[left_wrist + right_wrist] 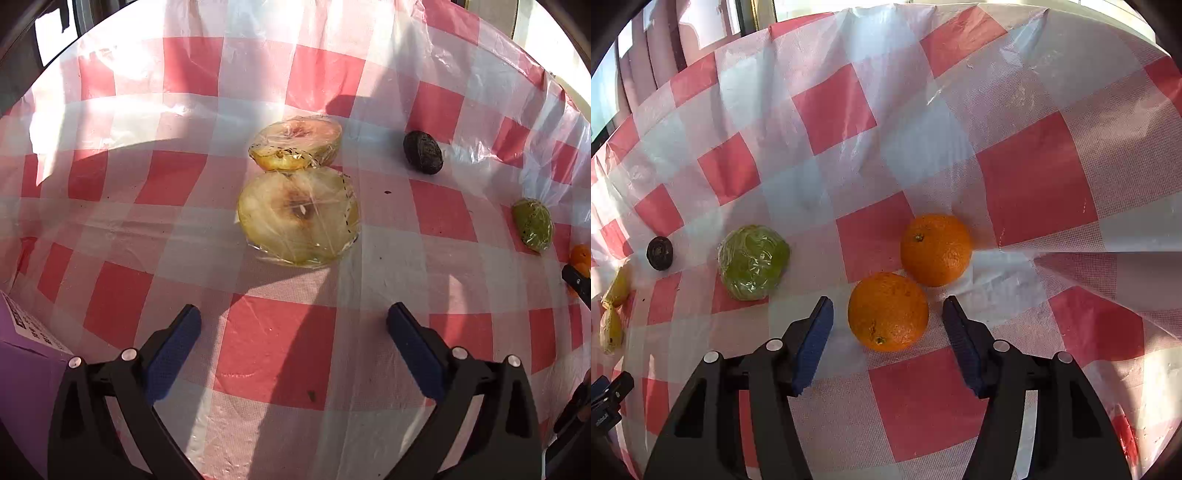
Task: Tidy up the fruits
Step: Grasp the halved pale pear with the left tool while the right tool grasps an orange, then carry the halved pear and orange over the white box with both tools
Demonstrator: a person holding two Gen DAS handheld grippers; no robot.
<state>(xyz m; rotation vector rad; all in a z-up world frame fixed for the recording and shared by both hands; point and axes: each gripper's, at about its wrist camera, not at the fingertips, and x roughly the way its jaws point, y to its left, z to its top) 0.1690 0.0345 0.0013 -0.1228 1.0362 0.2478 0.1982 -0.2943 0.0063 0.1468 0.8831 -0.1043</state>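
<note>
Two apple halves wrapped in cling film lie on the checked cloth in the left wrist view, the near half (298,218) cut side up and the far half (295,143) tilted behind it. My left gripper (293,314) is open and empty, a little short of the near half. A dark avocado (423,152) and a wrapped green fruit (533,224) lie to the right. In the right wrist view two oranges touch each other. My right gripper (887,304) is open, its fingers either side of the near orange (888,312). The far orange (936,250) sits just beyond.
A red-and-white checked plastic tablecloth (280,354) covers the table. A purple box (22,354) stands at the lower left of the left wrist view. The right wrist view also shows the green fruit (752,263), the avocado (660,253) and the apple halves (613,310) at left.
</note>
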